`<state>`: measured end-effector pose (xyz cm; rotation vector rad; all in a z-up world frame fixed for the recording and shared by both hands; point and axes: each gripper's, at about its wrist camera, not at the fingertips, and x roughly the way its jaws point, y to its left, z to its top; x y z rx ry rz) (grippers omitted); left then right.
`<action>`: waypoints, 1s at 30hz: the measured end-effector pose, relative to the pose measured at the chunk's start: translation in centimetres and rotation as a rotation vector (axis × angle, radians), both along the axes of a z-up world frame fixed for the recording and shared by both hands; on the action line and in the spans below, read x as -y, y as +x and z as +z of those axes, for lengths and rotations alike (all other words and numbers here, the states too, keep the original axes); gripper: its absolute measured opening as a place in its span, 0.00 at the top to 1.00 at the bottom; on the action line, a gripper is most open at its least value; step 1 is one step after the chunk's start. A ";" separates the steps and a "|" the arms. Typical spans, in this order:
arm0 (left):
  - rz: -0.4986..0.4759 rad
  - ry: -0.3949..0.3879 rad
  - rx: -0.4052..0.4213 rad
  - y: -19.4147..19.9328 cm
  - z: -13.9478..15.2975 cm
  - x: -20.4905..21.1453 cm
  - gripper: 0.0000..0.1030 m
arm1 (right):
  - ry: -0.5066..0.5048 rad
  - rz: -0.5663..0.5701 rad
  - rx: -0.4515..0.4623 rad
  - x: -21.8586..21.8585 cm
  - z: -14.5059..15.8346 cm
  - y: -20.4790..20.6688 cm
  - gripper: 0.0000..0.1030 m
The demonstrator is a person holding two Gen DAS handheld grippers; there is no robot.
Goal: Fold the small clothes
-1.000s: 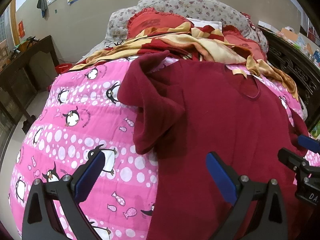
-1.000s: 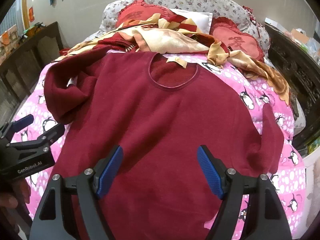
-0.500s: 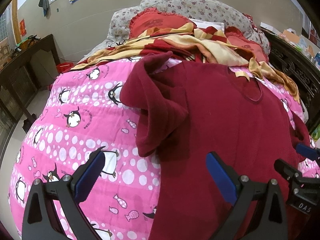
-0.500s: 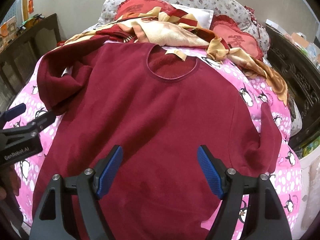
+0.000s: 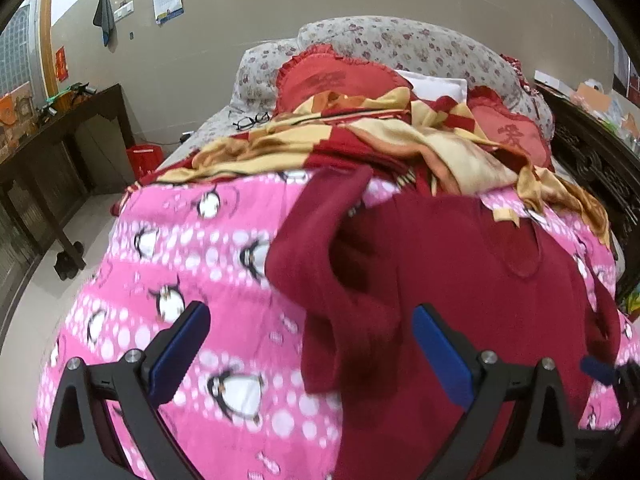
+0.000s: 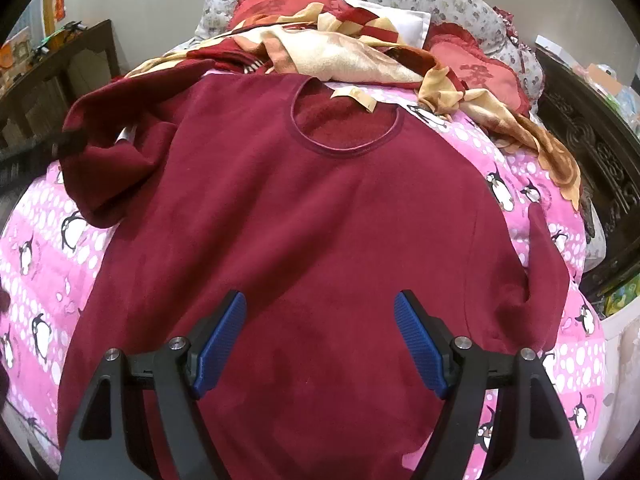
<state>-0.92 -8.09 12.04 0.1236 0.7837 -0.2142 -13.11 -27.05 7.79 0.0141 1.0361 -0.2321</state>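
Both claws gape, released: the right gripper point(image 6: 320, 336) hovers over a dark red fleece sweater point(image 6: 304, 216), the left gripper point(image 5: 308, 344) before its crumpled sleeve point(image 5: 320, 264) (pink penguin-print quilt point(image 5: 192, 240) underneath).

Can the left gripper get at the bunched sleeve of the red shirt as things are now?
Probably yes. The left gripper has its jaws open, and the bunched sleeve of the red shirt lies on top of the pink quilt just ahead, with nothing covering it.
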 end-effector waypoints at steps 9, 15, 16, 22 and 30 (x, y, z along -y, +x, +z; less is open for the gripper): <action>0.064 0.106 -0.007 7.0 -1.6 1.1 0.01 | 0.011 -0.003 -0.021 0.5 -0.7 0.6 0.13; 0.040 0.111 -0.081 9.5 -4.2 0.8 0.44 | 0.026 -0.012 -0.034 0.9 -1.0 1.1 0.13; 0.034 0.108 -0.095 9.7 -4.5 0.7 0.56 | 0.031 -0.013 -0.033 0.9 -1.0 1.2 0.13; -0.023 -0.066 -0.117 8.4 -2.7 -0.4 0.92 | 0.040 -0.017 -0.019 1.3 -0.6 1.0 0.13; -0.343 -0.208 -0.009 1.4 2.5 3.8 0.92 | 0.062 -0.107 0.025 4.7 1.0 0.0 0.13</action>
